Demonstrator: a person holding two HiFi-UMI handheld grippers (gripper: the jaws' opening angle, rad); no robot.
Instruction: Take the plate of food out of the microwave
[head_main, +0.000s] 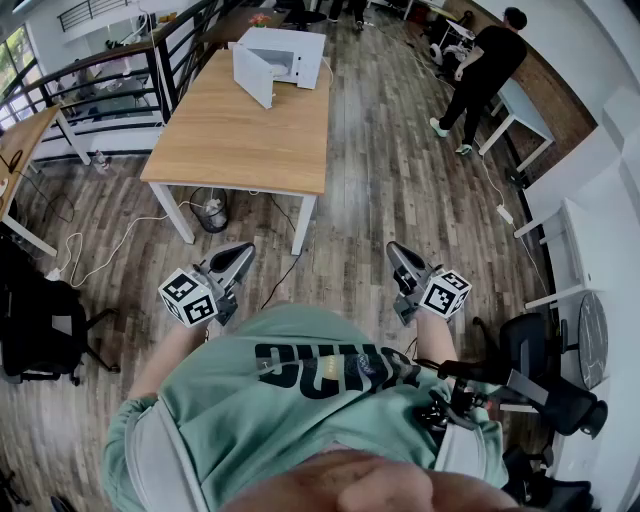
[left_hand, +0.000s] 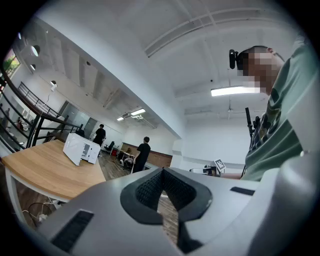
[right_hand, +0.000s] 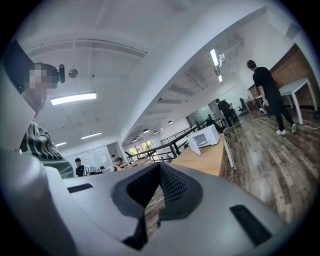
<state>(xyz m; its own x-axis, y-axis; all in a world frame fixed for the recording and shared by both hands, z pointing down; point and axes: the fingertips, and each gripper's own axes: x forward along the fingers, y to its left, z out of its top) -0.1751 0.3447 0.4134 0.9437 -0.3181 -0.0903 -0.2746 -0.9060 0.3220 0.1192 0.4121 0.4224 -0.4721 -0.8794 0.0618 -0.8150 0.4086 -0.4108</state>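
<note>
A white microwave (head_main: 285, 55) stands at the far end of a long wooden table (head_main: 240, 140), its door (head_main: 252, 75) swung open to the left. From here I cannot make out a plate inside it. It shows small in the left gripper view as the microwave (left_hand: 81, 148) and in the right gripper view as the microwave (right_hand: 206, 136). My left gripper (head_main: 238, 258) and right gripper (head_main: 398, 254) are held close to the person's chest, over the floor and well short of the table. Both are shut with nothing between the jaws, as seen on the left gripper (left_hand: 161, 189) and the right gripper (right_hand: 158, 194).
A person in black (head_main: 482, 70) stands at the back right beside white desks (head_main: 525, 110). Cables (head_main: 95, 255) trail on the wooden floor near the table's front legs. A black chair (head_main: 45, 330) is at the left, another chair (head_main: 540, 380) at the right, and a railing (head_main: 120, 70) behind the table.
</note>
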